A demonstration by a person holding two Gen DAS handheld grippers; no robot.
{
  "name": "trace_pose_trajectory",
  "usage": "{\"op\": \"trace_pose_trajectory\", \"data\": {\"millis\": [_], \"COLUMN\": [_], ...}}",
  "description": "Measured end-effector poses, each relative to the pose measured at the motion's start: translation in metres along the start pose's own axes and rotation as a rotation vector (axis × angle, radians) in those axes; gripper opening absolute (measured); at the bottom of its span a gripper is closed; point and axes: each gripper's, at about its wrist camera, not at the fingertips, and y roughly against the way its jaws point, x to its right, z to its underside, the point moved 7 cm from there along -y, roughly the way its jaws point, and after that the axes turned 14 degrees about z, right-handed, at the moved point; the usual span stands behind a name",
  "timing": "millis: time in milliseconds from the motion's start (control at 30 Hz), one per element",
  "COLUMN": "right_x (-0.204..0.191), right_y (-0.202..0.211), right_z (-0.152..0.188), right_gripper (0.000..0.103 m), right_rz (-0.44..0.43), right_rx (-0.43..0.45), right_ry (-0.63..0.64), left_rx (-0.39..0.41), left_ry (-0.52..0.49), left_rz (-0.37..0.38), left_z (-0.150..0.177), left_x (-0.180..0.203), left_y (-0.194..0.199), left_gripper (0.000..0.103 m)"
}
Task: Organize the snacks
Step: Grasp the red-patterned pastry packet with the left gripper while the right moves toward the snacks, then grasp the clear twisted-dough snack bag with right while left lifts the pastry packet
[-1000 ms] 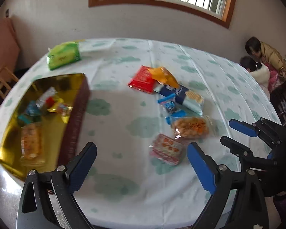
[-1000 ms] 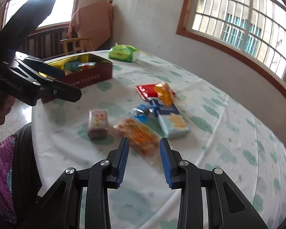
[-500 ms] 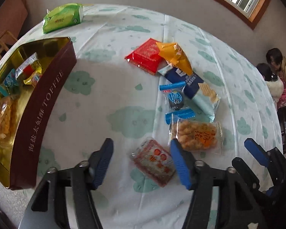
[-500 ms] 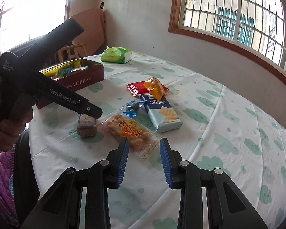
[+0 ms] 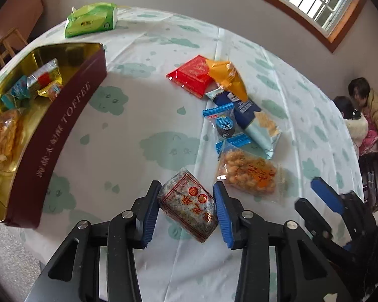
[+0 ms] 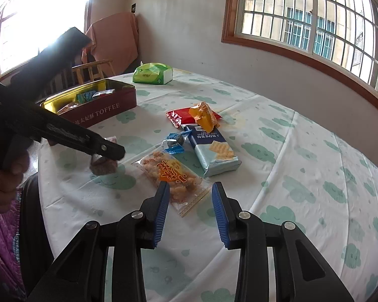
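Observation:
My left gripper [image 5: 187, 210] has its jaws around a clear-wrapped cake with red seals [image 5: 187, 205], both pads touching its sides as it lies on the table. The cake also shows in the right wrist view [image 6: 103, 166], partly hidden by the left gripper [image 6: 113, 153]. My right gripper [image 6: 189, 211] is open and empty, hovering just short of the orange puffed-snack bag [image 6: 172, 176], which also shows in the left wrist view [image 5: 248, 173]. The maroon toffee tin [image 5: 55, 136] stands at the left and holds several snacks.
More snacks lie mid-table: a blue wrapped cookie [image 5: 224, 125], a blue cracker pack [image 5: 254, 125], a red packet [image 5: 192, 75], an orange packet [image 5: 226, 78]. A green tissue pack [image 5: 90, 21] sits at the far edge. Two people [image 5: 363, 115] sit at the right.
My left gripper has moved down and forward onto the sealed cake and closed its jaws to the cake's sides. My right gripper has edged closer to the orange puffed-snack bag.

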Motion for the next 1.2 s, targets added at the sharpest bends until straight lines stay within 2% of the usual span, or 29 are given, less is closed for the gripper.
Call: {"op": "trace_pose_trajectory", "data": {"millis": [167, 533, 833, 1067, 1200], "right_x": [-0.006, -0.028, -0.041, -0.051, -0.053], "right_y": [-0.005, -0.021, -0.047, -0.060, -0.066], "right_z": [-0.003, -0.019, -0.028, -0.028, -0.029], "right_gripper": [0.037, 0.037, 0.038, 0.038, 0.041], "right_rz": [-0.040, -0.075, -0.177, -0.321, -0.353], "right_rx": [-0.017, -0.016, -0.042, -0.105, -0.123], "right_ry": [0.006, 0.099, 0.194, 0.253, 0.303], "left_rx": [0.014, 0.054, 0.079, 0.086, 0.094], "left_ry": [-0.064, -0.089, -0.110, -0.125, -0.125], "left_rz": [0.001, 0.006, -0.014, -0.008, -0.007], "left_z": [0.008, 0.011, 0.008, 0.004, 0.002], "left_x": [0.013, 0.018, 0.016, 0.018, 0.018], "left_y": [0.026, 0.059, 0.072, 0.076, 0.078], "left_gripper": [0.038, 0.038, 0.038, 0.038, 0.038]}}
